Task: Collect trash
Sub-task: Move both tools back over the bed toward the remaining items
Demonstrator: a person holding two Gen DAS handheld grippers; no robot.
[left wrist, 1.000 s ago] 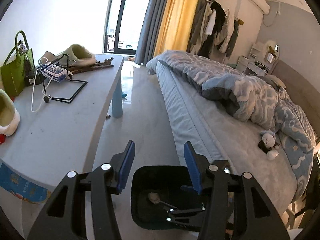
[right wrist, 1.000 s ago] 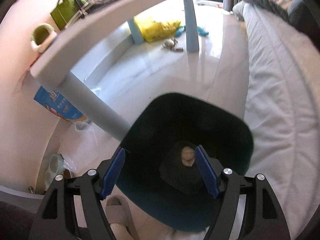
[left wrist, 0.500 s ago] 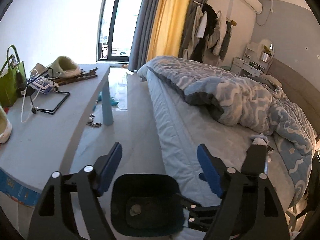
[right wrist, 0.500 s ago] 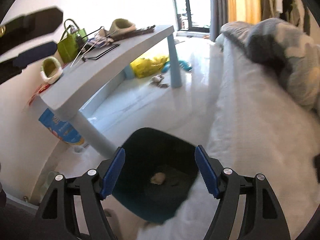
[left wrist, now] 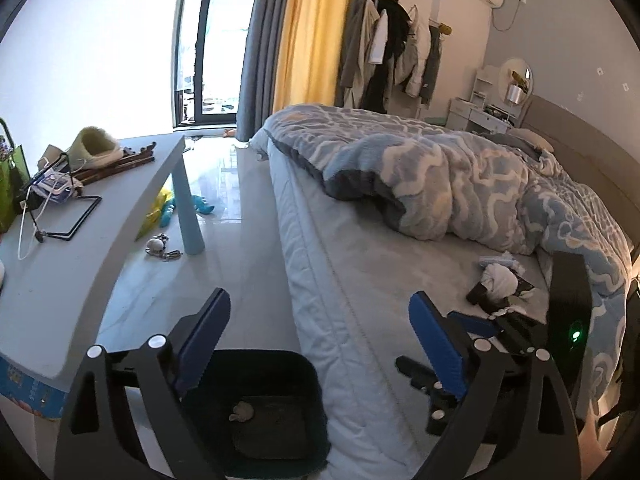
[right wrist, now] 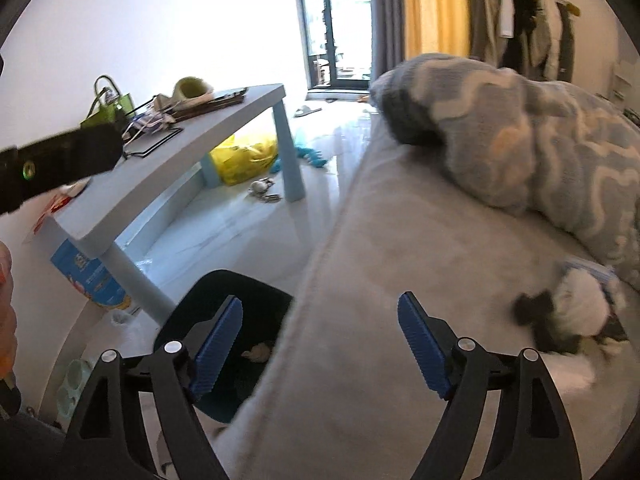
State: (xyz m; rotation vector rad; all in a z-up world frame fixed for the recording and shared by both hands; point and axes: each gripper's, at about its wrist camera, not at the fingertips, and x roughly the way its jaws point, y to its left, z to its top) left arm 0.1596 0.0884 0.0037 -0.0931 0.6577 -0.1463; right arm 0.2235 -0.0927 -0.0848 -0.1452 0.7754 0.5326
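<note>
Sunlight is pouring through a tall glass door at the far end of a bedroom, past grey and yellow curtains, onto a glossy pale floor running between a light blue plastic side table and a wide bed with a pale grey sheet. A blue-and-white patterned fleece blanket is lying bunched across the mattress. Near its edge, a white crumpled wad of tissue with dark scraps around it is resting on the sheet, also showing blurred in the right wrist view. On the floor against the bed's near corner, a dark teal square plastic waste bin is standing open-topped, with one small beige crumpled scrap lying on its bottom. The left gripper is hanging above the bin and mattress edge, its blue-padded jaws spread wide and holding nothing. The right gripper is hovering over the bed's edge, jaws likewise gaping apart and empty, the bin sitting just left of it. A blue printed carton is leaning under the table; its lettering is too blurred to read. A green tote bag and a fluffy slipper are sitting on the tabletop.
</note>
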